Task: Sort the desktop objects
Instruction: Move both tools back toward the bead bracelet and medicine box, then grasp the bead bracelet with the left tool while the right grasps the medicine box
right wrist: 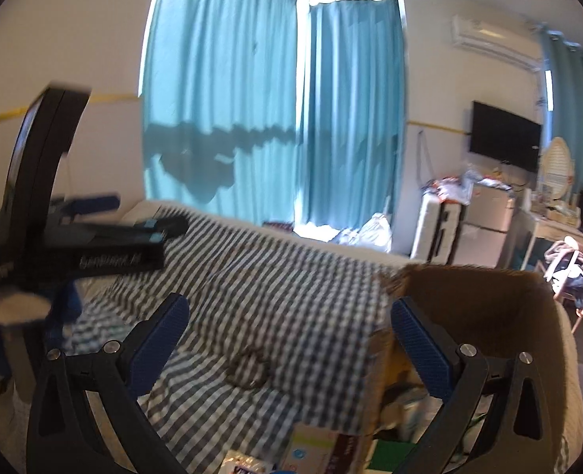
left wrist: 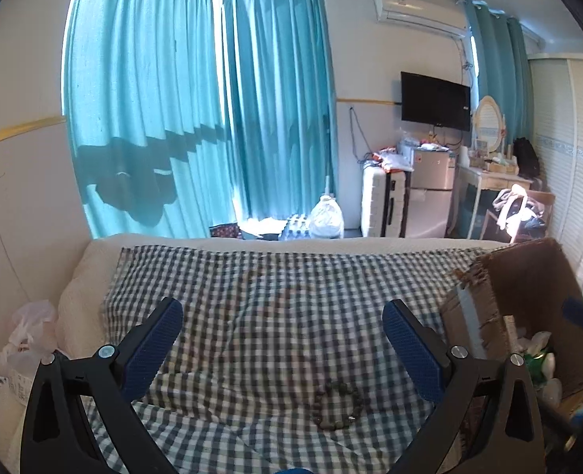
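A dark beaded bracelet (left wrist: 336,406) lies on the checked cloth (left wrist: 283,300), low between my left gripper's (left wrist: 282,318) wide-open, empty fingers. It also shows, blurred, in the right wrist view (right wrist: 250,369). A brown cardboard box (left wrist: 528,296) with several items inside stands at the cloth's right edge; in the right wrist view the box (right wrist: 477,300) is behind my right finger. My right gripper (right wrist: 289,312) is open and empty above the cloth's near right part. The left gripper's body (right wrist: 74,245) appears at the left of the right wrist view.
The checked cloth covers a bed with a white cover (left wrist: 90,272). A plastic bag (left wrist: 27,331) sits at the bed's left. Packets and boxes (right wrist: 315,450) lie at the near edge. Beyond the bed are teal curtains (left wrist: 196,110), a suitcase (left wrist: 382,201) and a dresser (left wrist: 488,181).
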Available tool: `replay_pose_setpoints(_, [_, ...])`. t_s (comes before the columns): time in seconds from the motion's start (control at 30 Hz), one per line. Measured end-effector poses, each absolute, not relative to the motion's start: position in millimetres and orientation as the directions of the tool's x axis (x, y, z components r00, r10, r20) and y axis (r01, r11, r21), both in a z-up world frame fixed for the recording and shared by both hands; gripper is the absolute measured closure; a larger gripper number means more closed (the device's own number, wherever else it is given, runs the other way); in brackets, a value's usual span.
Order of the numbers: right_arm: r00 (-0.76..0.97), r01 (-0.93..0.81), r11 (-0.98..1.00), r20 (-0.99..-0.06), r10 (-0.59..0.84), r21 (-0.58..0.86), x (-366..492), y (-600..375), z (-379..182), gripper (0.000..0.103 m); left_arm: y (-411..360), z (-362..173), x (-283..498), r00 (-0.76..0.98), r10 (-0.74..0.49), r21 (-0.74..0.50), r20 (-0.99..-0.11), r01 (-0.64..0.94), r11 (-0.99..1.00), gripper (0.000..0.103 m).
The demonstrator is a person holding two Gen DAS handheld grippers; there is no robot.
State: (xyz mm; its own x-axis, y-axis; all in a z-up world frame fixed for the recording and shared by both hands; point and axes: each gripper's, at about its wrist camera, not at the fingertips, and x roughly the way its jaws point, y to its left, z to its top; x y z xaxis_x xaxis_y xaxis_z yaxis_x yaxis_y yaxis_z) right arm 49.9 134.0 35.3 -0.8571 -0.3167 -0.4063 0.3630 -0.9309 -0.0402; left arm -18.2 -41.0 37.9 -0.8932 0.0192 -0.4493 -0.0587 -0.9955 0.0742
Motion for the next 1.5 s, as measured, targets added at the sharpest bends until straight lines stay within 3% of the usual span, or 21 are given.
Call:
replay_pose_setpoints(0.1, [-0.807, 0.4, -0.916, -0.486, -0.336, -0.029, 38.7, 118.0, 12.4, 0.001, -49.3, 29.7, -26.0, -0.878, 0.011, 0.064, -0.479, -0.048, -0.997, 0.0])
replay_pose_setpoints(0.17, [-0.77, 0.412, -0.911, -0.538, -0.344, -0.007, 30.4, 113.5, -2.3, 0.008, -54.5, 20.9, -33.4, -0.866, 0.01, 0.058, -0.499, -0.045, -0.997, 0.0])
replay_pose_setpoints(0.3, [-0.662, 0.437, -0.897, -0.652, -0.369, 0.064, 10.5, 101.6, -40.0, 0.012, -60.6, -3.0, -47.3, -0.828, 0.026, 0.037, -0.561, -0.057, -0.998, 0.0])
replay_pose_setpoints(0.43, [-0.603, 0.38, -0.925, -0.757, -0.254, 0.008, -6.1, 89.3, -81.2, 0.02, -61.9, -24.6, -59.0, -0.798, 0.045, 0.015, -0.6, -0.068, -0.998, 0.0])
replay_pose_setpoints(0.83, [-0.503, 0.306, -0.951, -0.855, -0.127, -0.039, -23.7, 112.5, -125.6, 0.023, -53.5, -123.8, -102.5, -0.647, 0.11, -0.072, -0.755, -0.086, -0.994, 0.0])
replay_pose_setpoints(0.9, [-0.503, 0.298, -0.952, -0.858, -0.098, -0.066, -24.4, 115.0, -127.4, 0.03, -50.3, -136.9, -108.1, -0.624, 0.101, -0.062, -0.775, -0.083, -0.995, 0.0])
replay_pose_setpoints(0.97, [-0.499, 0.27, -0.961, -0.863, -0.079, -0.068, -28.7, 127.3, -127.0, 0.048, -49.0, -146.0, -112.9, -0.604, 0.095, -0.056, -0.791, -0.084, -0.995, 0.0])
replay_pose_setpoints(1.03, [-0.479, 0.25, -0.967, -0.874, -0.083, -0.045, -31.4, 142.3, -126.0, 0.052, -44.3, -155.2, -119.1, -0.577, 0.095, -0.055, -0.811, -0.086, -0.995, 0.0])
replay_pose_setpoints(1.23, [-0.44, 0.277, -0.959, -0.895, -0.077, -0.053, -26.1, 139.4, -131.9, 0.048, -15.0, -188.4, -134.8, -0.469, 0.065, 0.011, -0.881, -0.157, -0.987, 0.0])
replay_pose_setpoints(1.3, [-0.411, 0.248, -0.969, -0.907, -0.093, -0.014, -29.2, 139.0, -138.8, 0.043, -5.6, -199.5, -140.3, -0.425, 0.063, 0.019, -0.903, -0.185, -0.983, 0.0])
replay_pose_setpoints(1.5, [-0.409, 0.242, -0.962, -0.912, 0.019, -0.129, -26.8, 119.2, -150.5, 0.028, 4.6, -227.4, -160.6, -0.296, 0.063, -0.006, -0.953, -0.187, -0.982, 0.0])
